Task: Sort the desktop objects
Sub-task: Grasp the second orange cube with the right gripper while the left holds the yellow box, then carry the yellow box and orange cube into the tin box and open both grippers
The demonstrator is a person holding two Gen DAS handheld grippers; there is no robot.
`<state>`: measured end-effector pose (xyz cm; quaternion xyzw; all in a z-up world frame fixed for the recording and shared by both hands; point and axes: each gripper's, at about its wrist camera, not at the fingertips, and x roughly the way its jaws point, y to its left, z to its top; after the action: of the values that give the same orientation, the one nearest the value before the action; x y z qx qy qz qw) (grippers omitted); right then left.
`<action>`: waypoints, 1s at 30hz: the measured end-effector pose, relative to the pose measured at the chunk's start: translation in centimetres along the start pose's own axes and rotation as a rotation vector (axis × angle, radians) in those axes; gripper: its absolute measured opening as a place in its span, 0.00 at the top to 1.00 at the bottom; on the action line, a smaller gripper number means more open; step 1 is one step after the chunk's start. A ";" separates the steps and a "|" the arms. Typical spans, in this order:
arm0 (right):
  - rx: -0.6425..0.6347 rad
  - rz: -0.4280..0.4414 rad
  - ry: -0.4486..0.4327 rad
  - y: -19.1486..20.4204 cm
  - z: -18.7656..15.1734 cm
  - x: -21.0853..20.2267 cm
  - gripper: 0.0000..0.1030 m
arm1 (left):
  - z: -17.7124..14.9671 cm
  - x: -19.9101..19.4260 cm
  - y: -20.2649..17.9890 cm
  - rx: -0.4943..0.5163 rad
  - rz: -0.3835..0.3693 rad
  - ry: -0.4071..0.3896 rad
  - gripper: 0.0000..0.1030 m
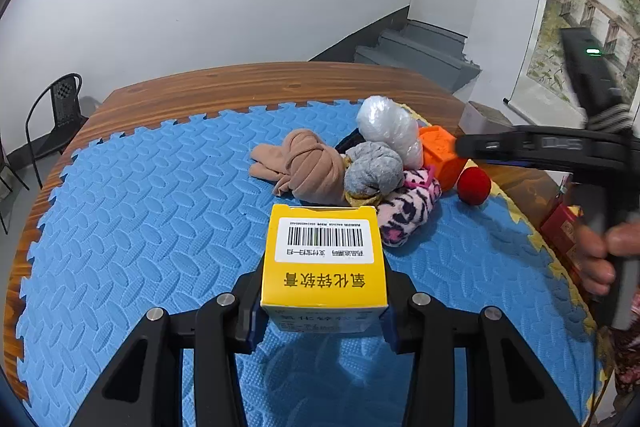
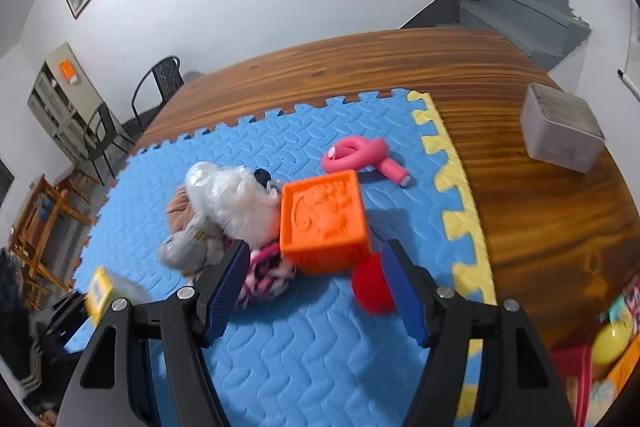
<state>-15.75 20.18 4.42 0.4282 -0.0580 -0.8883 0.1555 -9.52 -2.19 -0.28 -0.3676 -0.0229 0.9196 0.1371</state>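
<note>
Yellow box (image 1: pixel 324 259) sits light and stiff, pinched across its sides by my left tongs (image 1: pixel 320 311); right tongs (image 2: pixel 316 291) gape wide, lower centre.

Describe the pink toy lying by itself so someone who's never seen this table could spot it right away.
On the blue foam puzzle mat, look past the clustered pile toward the far corner near the yellow foam edge strip. The looped pink rubber toy lies there alone, apart from the orange embossed cube; it is the only curled tube.
</note>
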 end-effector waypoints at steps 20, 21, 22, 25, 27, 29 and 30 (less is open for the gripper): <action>0.053 -0.027 -0.057 -1.7 -1.3 -2.5 0.46 | -0.2 -1.1 0.5 -0.020 0.012 -0.019 0.56; 0.056 -0.023 -0.063 -1.9 -1.6 -3.2 0.47 | -0.2 -1.1 0.5 -0.024 0.012 -0.018 0.56; 0.062 -0.016 -0.068 -2.2 -1.9 -3.9 0.47 | -0.2 -1.1 0.5 -0.028 0.012 -0.017 0.56; 0.079 -0.007 -0.096 -3.1 -3.0 -6.3 0.47 | -0.1 -1.5 0.1 -0.034 0.016 -0.027 0.56; 0.093 -0.017 -0.130 -3.8 -3.6 -8.1 0.47 | -0.2 -2.3 -0.6 -0.035 0.008 -0.038 0.56; 0.111 -0.034 -0.169 -4.8 -4.3 -10.1 0.47 | -0.2 -2.8 -1.6 -0.035 -0.012 -0.043 0.56; 0.125 -0.049 -0.195 -5.6 -4.7 -11.3 0.47 | -0.2 -3.0 -2.1 -0.033 -0.023 -0.044 0.56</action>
<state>-6.73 29.33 8.58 0.3497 -0.1176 -0.9240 0.1005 -6.81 -0.98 1.83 -0.3492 -0.0452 0.9253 0.1410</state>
